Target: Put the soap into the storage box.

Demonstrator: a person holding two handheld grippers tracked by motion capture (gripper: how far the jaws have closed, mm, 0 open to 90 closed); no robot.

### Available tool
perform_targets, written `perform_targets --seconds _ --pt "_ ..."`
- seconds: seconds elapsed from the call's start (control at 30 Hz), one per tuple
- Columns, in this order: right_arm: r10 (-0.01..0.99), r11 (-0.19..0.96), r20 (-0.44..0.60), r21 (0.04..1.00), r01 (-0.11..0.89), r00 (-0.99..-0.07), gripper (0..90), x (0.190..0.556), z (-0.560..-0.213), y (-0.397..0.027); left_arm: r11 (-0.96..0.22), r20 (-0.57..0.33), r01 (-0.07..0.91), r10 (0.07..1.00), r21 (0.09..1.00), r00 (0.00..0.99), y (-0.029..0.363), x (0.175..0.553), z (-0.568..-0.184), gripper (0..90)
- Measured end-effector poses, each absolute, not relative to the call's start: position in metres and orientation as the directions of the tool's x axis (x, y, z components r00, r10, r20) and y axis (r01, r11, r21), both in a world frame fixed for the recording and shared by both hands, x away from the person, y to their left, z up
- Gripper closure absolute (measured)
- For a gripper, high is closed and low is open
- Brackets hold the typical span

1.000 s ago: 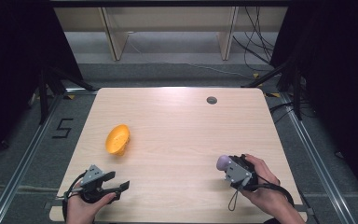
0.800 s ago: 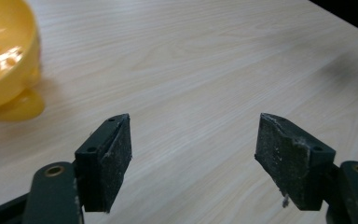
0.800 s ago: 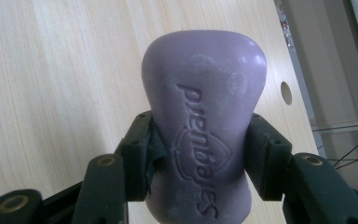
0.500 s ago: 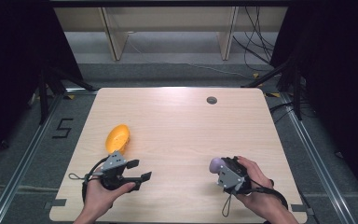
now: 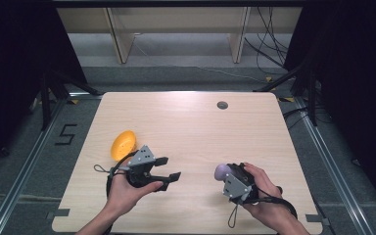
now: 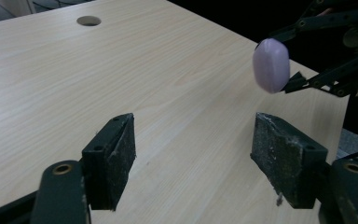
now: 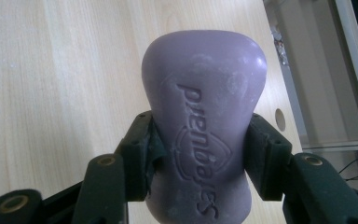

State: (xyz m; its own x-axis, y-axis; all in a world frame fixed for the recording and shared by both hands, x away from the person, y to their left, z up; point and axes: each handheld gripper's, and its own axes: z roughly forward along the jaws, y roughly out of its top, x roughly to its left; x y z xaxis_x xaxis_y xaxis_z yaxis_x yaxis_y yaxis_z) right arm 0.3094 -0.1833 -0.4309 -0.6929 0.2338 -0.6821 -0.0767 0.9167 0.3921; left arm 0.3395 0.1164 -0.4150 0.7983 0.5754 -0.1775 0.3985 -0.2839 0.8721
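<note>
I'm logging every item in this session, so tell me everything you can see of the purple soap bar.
The soap bar is pale purple, matte and waxy-looking, with rounded corners and a waisted middle. A brand word and an emblem are pressed into its face. The right gripper is shut on it, jaws pinching the narrow middle, so the wider end sticks out past them. It is held above the wooden table, touching nothing else, across from the open left gripper.

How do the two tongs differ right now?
The left tongs stand wide open and empty; the right tongs are shut on a purple soap bar. The left tongs sit near the orange bowl; the right tongs sit farther from it. Both are hand-held over the wooden table.
</note>
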Motion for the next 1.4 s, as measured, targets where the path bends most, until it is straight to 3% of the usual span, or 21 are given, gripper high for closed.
perform_targets --seconds 0.03,0.1,0.13,0.23,0.27,0.4,0.5,0.9,0.93,1.4 --pt "0.271 0.909 -0.652 0.414 -0.033 -0.708 50.4 0.307 -0.432 -0.182 -0.28 -0.186 0.405 0.576 0.87 0.796 0.113 0.34 -0.413 29.9" --pt "0.209 0.918 -0.685 0.383 -0.101 -0.698 50.4 0.311 -0.429 -0.18 -0.287 -0.186 0.401 0.562 0.87 0.806 0.108 0.342 -0.41 30.2" --pt "0.261 0.911 -0.659 0.41 -0.047 -0.706 50.4 0.308 -0.431 -0.18 -0.288 -0.194 0.406 0.556 0.868 0.809 0.104 0.342 -0.408 30.4" --pt "0.262 0.909 -0.655 0.413 -0.046 -0.709 50.4 0.308 -0.43 -0.178 -0.304 -0.185 0.395 0.538 0.867 0.822 0.096 0.344 -0.405 30.5" --pt "0.215 0.916 -0.678 0.389 -0.096 -0.703 50.4 0.311 -0.429 -0.177 -0.304 -0.199 0.402 0.527 0.864 0.826 0.093 0.346 -0.404 30.5" --pt "0.262 0.908 -0.653 0.416 -0.048 -0.71 50.5 0.308 -0.43 -0.175 -0.322 -0.189 0.396 0.519 0.86 0.834 0.081 0.353 -0.398 30.8" --pt "0.214 0.914 -0.688 0.392 -0.106 -0.694 50.4 0.311 -0.428 -0.173 -0.305 -0.231 0.42 0.5 0.855 0.835 0.072 0.356 -0.396 31.9" --pt "0.257 0.904 -0.663 0.422 -0.066 -0.703 50.4 0.31 -0.427 -0.172 -0.328 -0.284 0.458 0.459 0.826 0.842 0.039 0.359 -0.402 34.9" --pt "0.229 0.908 -0.673 0.409 -0.096 -0.703 50.5 0.312 -0.427 -0.172 -0.331 -0.288 0.457 0.451 0.825 0.845 0.037 0.36 -0.402 35.0" --pt "0.228 0.906 -0.664 0.413 -0.095 -0.712 50.4 0.312 -0.427 -0.169 -0.344 -0.303 0.48 0.458 0.807 0.836 0.015 0.362 -0.411 37.7"
